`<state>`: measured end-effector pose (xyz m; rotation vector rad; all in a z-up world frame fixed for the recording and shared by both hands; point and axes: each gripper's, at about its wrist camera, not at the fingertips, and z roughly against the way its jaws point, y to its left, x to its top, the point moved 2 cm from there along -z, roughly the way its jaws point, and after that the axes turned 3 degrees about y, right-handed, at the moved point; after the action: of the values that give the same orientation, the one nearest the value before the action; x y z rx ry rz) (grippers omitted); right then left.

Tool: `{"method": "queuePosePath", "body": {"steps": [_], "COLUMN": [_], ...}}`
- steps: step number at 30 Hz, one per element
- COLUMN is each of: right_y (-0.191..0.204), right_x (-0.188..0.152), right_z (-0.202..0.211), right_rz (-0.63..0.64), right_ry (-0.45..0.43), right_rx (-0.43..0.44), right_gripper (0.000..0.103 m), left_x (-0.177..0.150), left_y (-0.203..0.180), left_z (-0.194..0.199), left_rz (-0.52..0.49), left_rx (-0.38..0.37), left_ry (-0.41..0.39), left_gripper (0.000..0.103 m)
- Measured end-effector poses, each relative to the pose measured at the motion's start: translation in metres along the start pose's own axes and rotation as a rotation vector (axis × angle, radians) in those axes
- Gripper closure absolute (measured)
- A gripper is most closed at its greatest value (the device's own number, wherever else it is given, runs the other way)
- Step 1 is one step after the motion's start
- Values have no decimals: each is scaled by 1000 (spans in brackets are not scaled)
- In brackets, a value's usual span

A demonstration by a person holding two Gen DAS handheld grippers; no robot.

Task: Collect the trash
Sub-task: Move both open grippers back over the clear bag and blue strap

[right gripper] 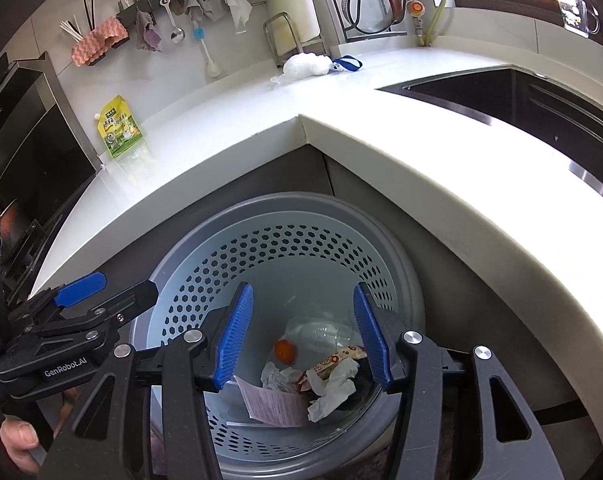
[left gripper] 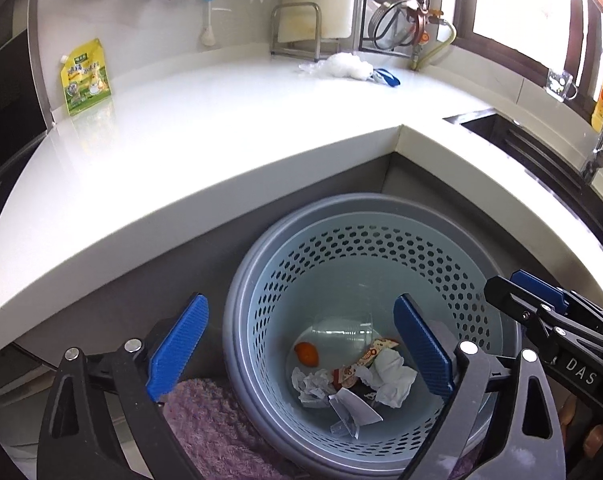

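A grey perforated trash bin (left gripper: 381,248) (right gripper: 293,240) stands on the floor in the inner corner of the white counter. At its bottom lie crumpled white tissue (left gripper: 393,376) (right gripper: 333,388), a snack wrapper (left gripper: 365,360), an orange piece (left gripper: 306,353) (right gripper: 285,350), a clear plastic cup (left gripper: 341,330) and a printed paper slip (right gripper: 275,404). My left gripper (left gripper: 300,304) hangs open wide over the bin's left half, with nothing between its blue pads. My right gripper (right gripper: 302,288) is open above the bin, also with nothing in it. Each gripper shows at the edge of the other's view.
On the counter (left gripper: 221,128) stand a yellow-green pouch (left gripper: 86,78) (right gripper: 119,128), a white crumpled plastic bag (left gripper: 347,66) (right gripper: 305,65) and a blue item (left gripper: 387,78). A sink (left gripper: 501,128) is at the right. A purple mat (left gripper: 217,420) lies left of the bin. A person's fingers (right gripper: 17,436) grip the left handle.
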<state>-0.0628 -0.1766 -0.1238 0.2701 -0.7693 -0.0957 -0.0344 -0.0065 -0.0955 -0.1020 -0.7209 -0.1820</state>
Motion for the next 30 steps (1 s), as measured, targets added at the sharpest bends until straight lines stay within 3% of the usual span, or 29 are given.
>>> {"method": "queuePosePath", "body": {"steps": [8, 14, 18, 22, 30], "right_y": [10, -1, -13, -28, -52], "right_x": [46, 104, 150, 200, 277], "right_z": [28, 33, 27, 8, -57], "right_rz": [61, 66, 75, 87, 71], "right_ry": [-108, -169, -203, -200, -116], "right_rx": [1, 18, -18, -57, -51], "right_gripper": [45, 39, 39, 37, 36], "left_x": [48, 101, 141, 179, 239], "left_y": [6, 11, 13, 11, 8], "left_z": [22, 26, 14, -4, -47], "left_rz": [8, 10, 15, 18, 14], "left_rx": [-1, 2, 19, 14, 20], "left_ry": [-111, -192, -211, -219, -208], "left_gripper": [6, 6, 6, 6, 6]}}
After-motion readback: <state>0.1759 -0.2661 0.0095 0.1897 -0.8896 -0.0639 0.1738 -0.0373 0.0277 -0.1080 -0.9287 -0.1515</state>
